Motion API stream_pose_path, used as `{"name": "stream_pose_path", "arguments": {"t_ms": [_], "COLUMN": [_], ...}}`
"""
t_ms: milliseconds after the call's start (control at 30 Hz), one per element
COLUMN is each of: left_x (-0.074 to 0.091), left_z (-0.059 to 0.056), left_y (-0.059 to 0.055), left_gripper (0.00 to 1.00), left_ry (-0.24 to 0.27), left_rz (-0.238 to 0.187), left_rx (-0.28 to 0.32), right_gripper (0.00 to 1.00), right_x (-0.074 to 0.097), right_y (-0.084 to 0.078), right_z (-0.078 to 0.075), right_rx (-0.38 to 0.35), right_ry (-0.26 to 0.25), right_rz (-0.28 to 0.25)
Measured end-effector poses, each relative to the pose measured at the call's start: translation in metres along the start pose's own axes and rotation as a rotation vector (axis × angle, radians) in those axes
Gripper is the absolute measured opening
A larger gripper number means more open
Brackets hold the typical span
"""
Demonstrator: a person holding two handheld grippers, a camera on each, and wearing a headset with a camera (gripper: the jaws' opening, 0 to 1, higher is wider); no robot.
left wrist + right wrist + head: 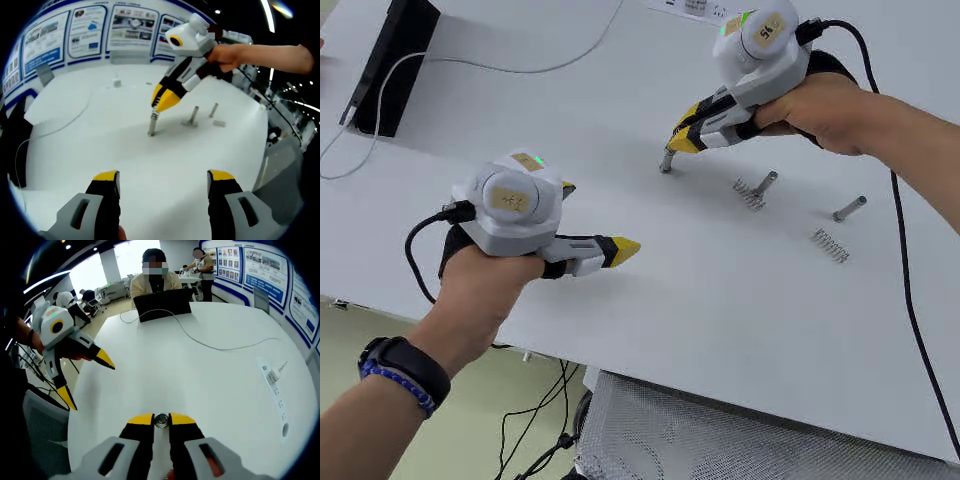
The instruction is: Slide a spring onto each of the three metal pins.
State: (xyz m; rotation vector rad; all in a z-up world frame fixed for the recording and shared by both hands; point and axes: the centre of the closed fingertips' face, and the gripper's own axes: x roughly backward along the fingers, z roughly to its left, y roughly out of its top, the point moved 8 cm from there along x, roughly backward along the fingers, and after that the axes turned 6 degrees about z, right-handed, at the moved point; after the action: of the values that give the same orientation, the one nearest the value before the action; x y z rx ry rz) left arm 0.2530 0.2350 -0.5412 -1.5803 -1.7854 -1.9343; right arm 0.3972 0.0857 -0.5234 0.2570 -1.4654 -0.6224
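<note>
left gripper [162,176]: wide open, nothing in it. It's hanging over the near left part of the table [720,300], well apart from all three pins.
right gripper [161,421]: clamped on the top of the left pin [666,160], coming at it from above. In its own view the yellow tips are nearly together with a small round metal end pinched between them.
left pin: standing upright on the table, to the left of the other two. The bit just under the tips looks kinda ribbed in the left gripper view, maybe coils, but it's too small to call.
middle pin [765,182]: upright going by the left gripper view, right of the held one, with plain shaft showing.
first spring [750,193]: lying on the table right at the foot of the middle pin. It's touching or just beside it, can't tell which.
right pin [850,208]: furthest right, also upright in the left gripper view.
second spring [830,245]: lying loose on the table, nearer than the right pin and a little apart from it.
laptop [165,304]: black, at the far edge in the right gripper view, with a person sitting behind it.
cable [220,342]: white, snaking from the laptop across the table.
power strip [274,375]: white, lying flat on the right side of the right gripper view.
</note>
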Motion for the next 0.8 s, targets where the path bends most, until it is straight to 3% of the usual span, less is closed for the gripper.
{"name": "stream_pose_path", "arguments": {"t_ms": [800], "left_x": [-0.003], "left_z": [-0.003], "left_y": [0.001], "left_gripper": [0.72], "left_ry": [-0.011], "left_rz": [0.005], "left_rx": [0.004], "right_gripper": [0.13], "right_x": [-0.013], "right_y": [-0.001], "right_z": [0.002], "right_rx": [0.053], "right_ry": [0.009], "right_rz": [0.040]}}
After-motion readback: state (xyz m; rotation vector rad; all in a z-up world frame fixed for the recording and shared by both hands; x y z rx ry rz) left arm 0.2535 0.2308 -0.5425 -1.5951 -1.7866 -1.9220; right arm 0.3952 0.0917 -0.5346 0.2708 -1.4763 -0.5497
